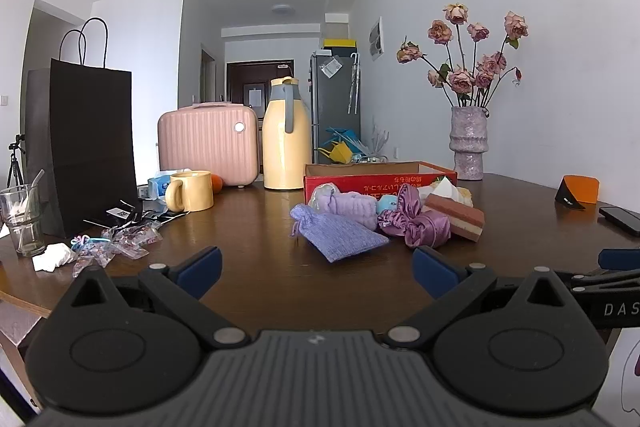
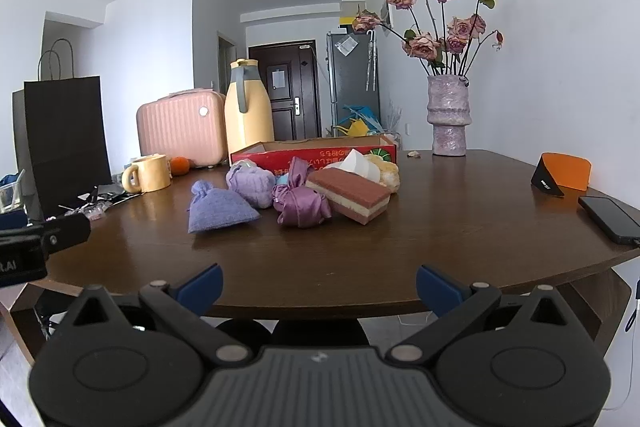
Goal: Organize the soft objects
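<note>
Hovering low at the near edge of the desk, both grippers face the pile; nothing held. Left gripper: fingers spread wide apart, empty. Right gripper: fingers likewise wide apart, empty, set back just off the desk edge.

Soft things cluster in front of the red box, which stands open at 12 o'clock behind them. Nearest item: lavender drawstring pouch, lying flat, at 12 o'clock from the left fingers, near. From the right fingers the same pouch sits toward 11 o'clock, farther off. Left gripper judged the nearer.

Pouch long axis in the left view runs roughly 10 to 4 o'clock; tied neck points to 10, toward the yellow mug. Purple satin bundle lies just beside it at 3 o'clock; striped sponge block beyond that. Likely first pick: the pouch, fingers closing across its short axis.
</note>
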